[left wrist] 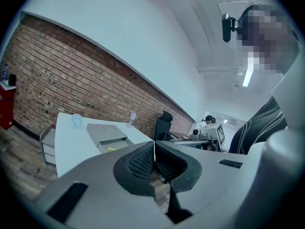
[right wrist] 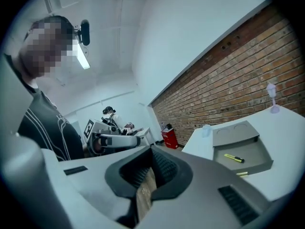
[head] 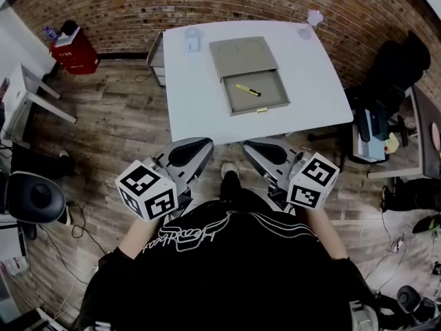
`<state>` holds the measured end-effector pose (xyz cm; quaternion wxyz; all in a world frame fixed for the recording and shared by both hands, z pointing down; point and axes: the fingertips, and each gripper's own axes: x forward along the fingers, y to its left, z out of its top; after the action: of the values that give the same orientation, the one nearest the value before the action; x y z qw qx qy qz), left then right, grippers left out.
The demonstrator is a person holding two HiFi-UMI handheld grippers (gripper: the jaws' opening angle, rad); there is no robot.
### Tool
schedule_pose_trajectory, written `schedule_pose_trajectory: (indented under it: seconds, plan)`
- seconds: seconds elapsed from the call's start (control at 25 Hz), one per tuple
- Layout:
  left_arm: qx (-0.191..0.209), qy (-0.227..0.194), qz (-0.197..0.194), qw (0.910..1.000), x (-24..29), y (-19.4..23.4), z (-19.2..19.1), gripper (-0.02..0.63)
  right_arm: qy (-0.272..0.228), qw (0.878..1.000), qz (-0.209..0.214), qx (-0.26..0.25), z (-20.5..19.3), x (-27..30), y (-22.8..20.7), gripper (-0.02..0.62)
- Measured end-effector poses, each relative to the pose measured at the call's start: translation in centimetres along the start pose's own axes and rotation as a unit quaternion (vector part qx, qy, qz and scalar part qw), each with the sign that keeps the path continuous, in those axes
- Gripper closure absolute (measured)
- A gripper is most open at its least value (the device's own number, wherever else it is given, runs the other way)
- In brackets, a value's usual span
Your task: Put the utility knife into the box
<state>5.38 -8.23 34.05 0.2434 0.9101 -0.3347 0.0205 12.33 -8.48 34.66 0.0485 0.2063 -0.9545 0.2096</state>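
A yellow utility knife (head: 248,90) lies inside the open tray of a flat grey box (head: 241,55) on the white table (head: 200,102). The knife (right wrist: 234,158) and the box (right wrist: 237,133) also show far off in the right gripper view. In the left gripper view the box (left wrist: 102,132) is small, with the knife (left wrist: 112,149) in it. My left gripper (head: 189,152) and right gripper (head: 265,152) hang close to my body, short of the table's near edge. Both are shut with nothing between the jaws. In their own views, the left gripper (left wrist: 154,151) and right gripper (right wrist: 151,160) point toward the table.
A clear cup (head: 192,40) stands at the table's far left, and a small pale stemmed object (head: 311,21) at its far right corner. A red cabinet (head: 74,52) sits by the brick wall. Beside the table are a black chair (head: 403,64) on the right and a white desk (head: 21,92) on the left.
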Motion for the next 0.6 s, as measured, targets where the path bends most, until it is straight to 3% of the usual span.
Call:
schedule_pose_trajectory:
  seconds: [0.6]
  plan:
    - [0.005,0.009,0.004,0.9999,0.76,0.58,-0.18,0.575,0.005,1.000,-0.023,0.003,-0.16,-0.37,-0.98,0.594]
